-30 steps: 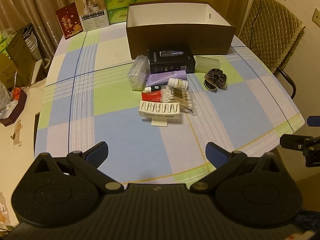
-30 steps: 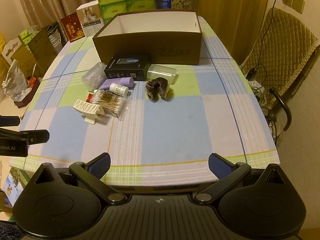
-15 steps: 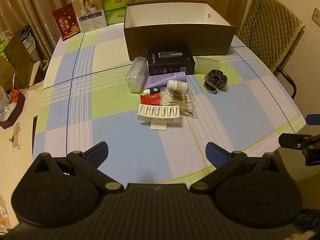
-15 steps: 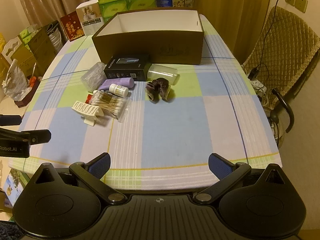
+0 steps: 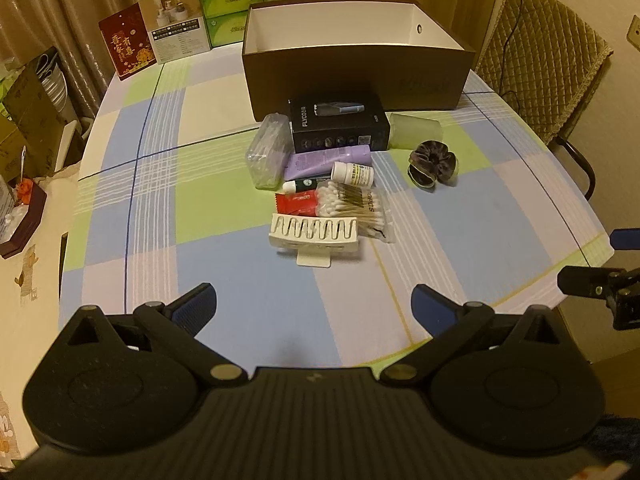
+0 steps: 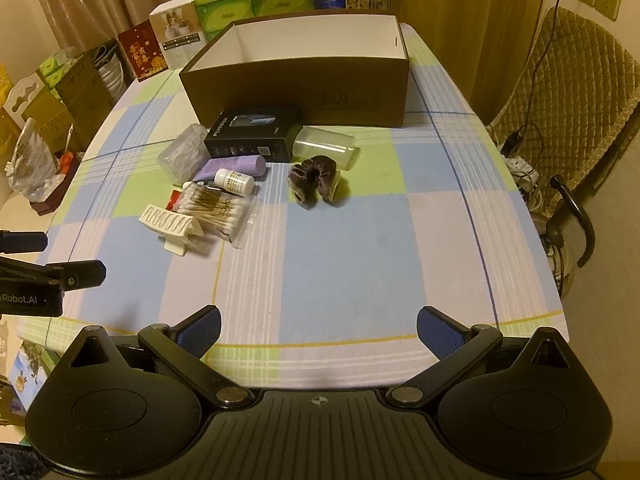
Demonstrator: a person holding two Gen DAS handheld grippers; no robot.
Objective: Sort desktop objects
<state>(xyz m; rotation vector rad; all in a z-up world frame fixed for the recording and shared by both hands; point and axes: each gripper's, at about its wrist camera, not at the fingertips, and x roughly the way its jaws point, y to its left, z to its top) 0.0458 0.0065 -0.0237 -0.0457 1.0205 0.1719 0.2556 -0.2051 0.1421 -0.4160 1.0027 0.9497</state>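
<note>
Hovering over the near edge of the checked tablecloth (image 5: pixel 224 168), your left gripper (image 5: pixel 314 306) has its blue-padded fingers spread wide with nothing between them. Your right gripper (image 6: pixel 318 328) hangs off to the right at that same near edge, fingers just as far apart and gripping nothing.

Out in the middle of the table sits your clutter. Nearest you is the white hair claw clip (image 5: pixel 314 234), touching the bag of cotton swabs (image 5: pixel 352 206) just behind it, with a red sachet (image 5: pixel 296 202) tucked at the left. Farther back lie a small white pill bottle (image 5: pixel 352 173) on its side, a purple tube (image 5: pixel 328 158) and a clear plastic box of swabs (image 5: pixel 268 152) at the left end. Behind those, the black shaver box (image 5: pixel 338 124) rests against the big open brown cardboard box (image 5: pixel 356 68), whose white inside looks bare. A frosted cup (image 5: pixel 416 132) lies tipped over right of the shaver box, and the dark velvet scrunchie (image 5: pixel 433 164) sits apart on the right.
</note>
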